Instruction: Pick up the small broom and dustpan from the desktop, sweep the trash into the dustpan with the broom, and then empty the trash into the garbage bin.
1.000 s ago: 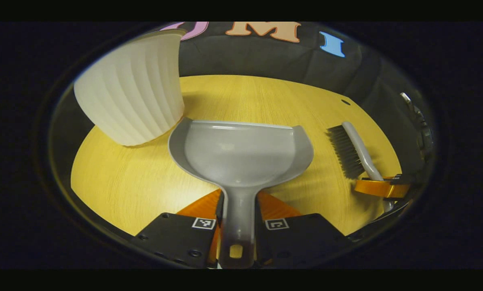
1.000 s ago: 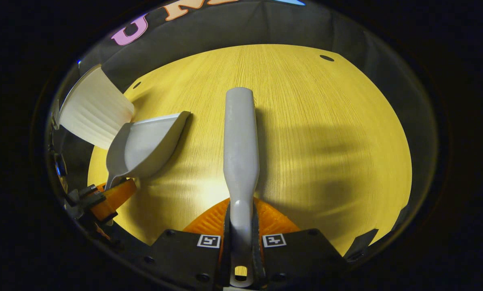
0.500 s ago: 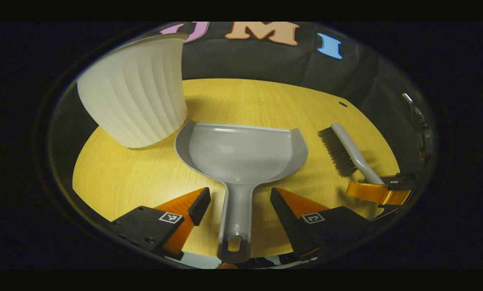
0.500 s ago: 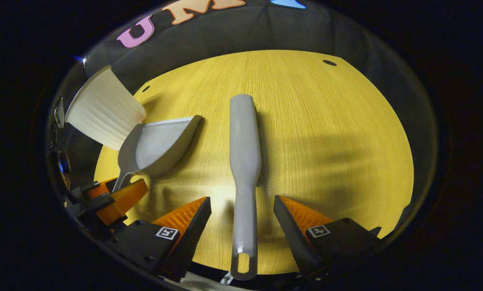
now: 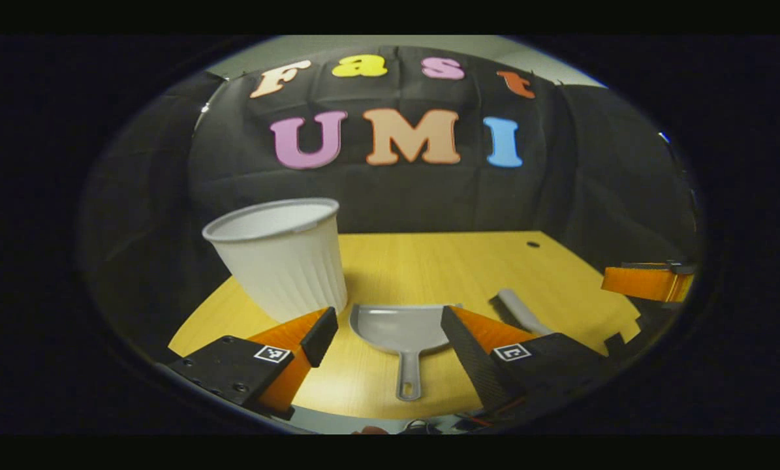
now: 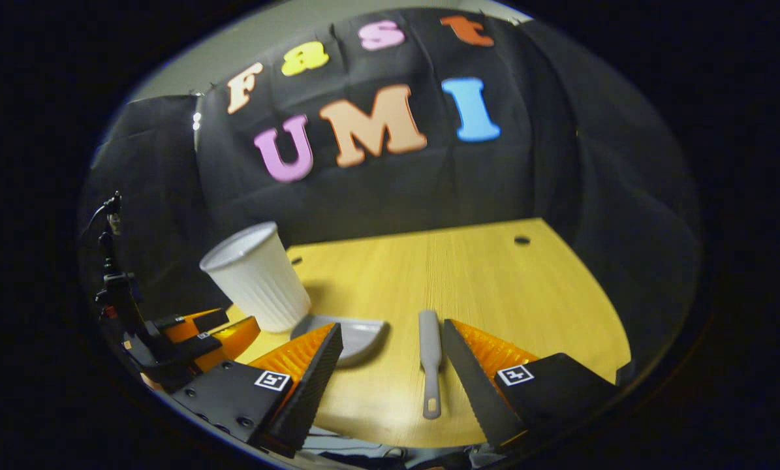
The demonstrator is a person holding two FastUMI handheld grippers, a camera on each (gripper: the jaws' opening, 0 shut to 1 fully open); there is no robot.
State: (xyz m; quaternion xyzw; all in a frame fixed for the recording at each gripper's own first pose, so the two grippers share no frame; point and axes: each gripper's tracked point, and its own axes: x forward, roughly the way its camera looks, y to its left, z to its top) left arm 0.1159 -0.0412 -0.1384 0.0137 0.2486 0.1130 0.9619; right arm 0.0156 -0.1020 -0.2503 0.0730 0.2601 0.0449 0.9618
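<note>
1. Desk (image 5: 429, 261): a flat wooden top that bears every item. The bin serves as the landmark for all places below.
2. Bin (image 5: 279, 258): a white ribbed tub, upright, mouth up, at the far left of the desk. It looks like thin plastic, so it is probably light and may tip if knocked.
3. Dustpan (image 5: 399, 329): it lies flat on the desk just right of the bin's base, close to it; whether they touch cannot be told.
   - Handling: it appears to be stiff, smooth grey plastic, likely light and somewhat slippery.
   - Hold point: the narrow handle, near its mid-length.
   - Axis: the long axis runs near to far; the open lip faces the booth wall, and the handle with its hang hole points toward the person.
4. Broom (image 6: 430, 359): it lies on the desk to the right of the dustpan, farther from the bin, roughly parallel to the dustpan's handle.
   - Handling: stiff slim handle, soft bristles; grip the handle.
   - Axis: head far, looped end near.
5. Left gripper (image 5: 383, 329): fingers apart, holding nothing, above and behind the dustpan's handle.
6. Right gripper (image 6: 393, 343): fingers apart, empty, either side of the broom's line.
</note>
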